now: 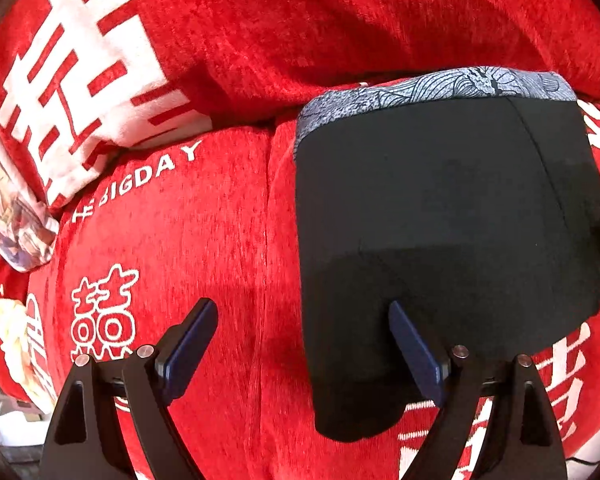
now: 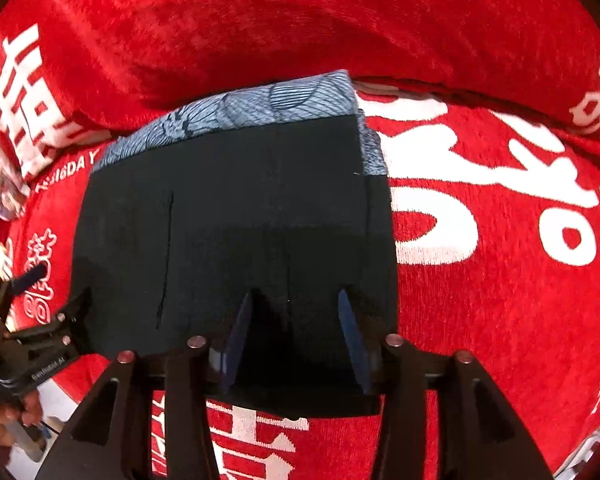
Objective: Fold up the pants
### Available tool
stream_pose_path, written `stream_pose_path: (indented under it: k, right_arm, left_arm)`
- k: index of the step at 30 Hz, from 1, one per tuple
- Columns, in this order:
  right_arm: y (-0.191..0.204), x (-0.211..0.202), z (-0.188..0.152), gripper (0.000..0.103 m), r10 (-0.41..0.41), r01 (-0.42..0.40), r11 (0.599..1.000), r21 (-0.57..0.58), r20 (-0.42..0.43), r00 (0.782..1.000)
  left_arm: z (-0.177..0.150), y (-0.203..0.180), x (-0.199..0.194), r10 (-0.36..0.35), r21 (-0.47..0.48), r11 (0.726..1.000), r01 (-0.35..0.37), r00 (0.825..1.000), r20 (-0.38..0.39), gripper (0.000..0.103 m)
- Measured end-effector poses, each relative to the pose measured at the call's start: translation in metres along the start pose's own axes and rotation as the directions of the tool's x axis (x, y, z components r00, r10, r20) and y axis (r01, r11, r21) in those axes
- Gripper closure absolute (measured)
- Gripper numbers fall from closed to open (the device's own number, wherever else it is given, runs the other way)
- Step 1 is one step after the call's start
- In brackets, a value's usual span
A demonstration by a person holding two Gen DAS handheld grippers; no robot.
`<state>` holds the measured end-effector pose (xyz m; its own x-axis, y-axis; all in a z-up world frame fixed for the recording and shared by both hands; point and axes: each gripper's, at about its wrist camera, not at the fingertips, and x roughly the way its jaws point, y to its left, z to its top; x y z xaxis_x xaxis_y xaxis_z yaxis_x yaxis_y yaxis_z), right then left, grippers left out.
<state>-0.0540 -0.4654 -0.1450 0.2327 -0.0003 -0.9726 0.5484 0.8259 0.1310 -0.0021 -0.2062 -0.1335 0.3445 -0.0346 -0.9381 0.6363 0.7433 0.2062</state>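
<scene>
The black pants (image 1: pixel 440 220) lie folded into a compact block on the red cover, with a blue-grey patterned waistband (image 1: pixel 440 88) along the far edge. My left gripper (image 1: pixel 304 344) is open wide over the pants' left edge: one finger is above the red cloth, the other above the black fabric. In the right wrist view the pants (image 2: pixel 228 216) fill the middle. My right gripper (image 2: pixel 296 340) stands open over their near edge, with black cloth between the fingers and no pad pressing on it. The left gripper (image 2: pixel 60 320) also shows at the pants' left side.
A red plush cover (image 1: pixel 204 240) with white characters and lettering spreads over a sofa seat and its backrest (image 2: pixel 300 20). A red and white cushion (image 1: pixel 72 92) and a printed pillow (image 1: pixel 16 220) lie at the left. A hand (image 2: pixel 16 416) holds the left tool.
</scene>
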Motion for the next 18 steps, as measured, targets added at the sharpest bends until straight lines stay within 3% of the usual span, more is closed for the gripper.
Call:
stream_pose_path:
  k: [13,18]
  right_arm:
    - [0.0,-0.005,0.001,0.05,0.006,-0.005,1.0,0.016,-0.004,1.0]
    - [-0.011,-0.015,-0.003,0.047,0.045,-0.045,0.997,0.066,0.001,0.999]
  left_arm:
    - [-0.002,-0.002,-0.002,0.012,0.021,1.0,-0.012,1.0,0.008,0.014]
    - [-0.001,0.002,0.0,-0.002,0.007,1.0,0.002,1.0,-0.008,0.014]
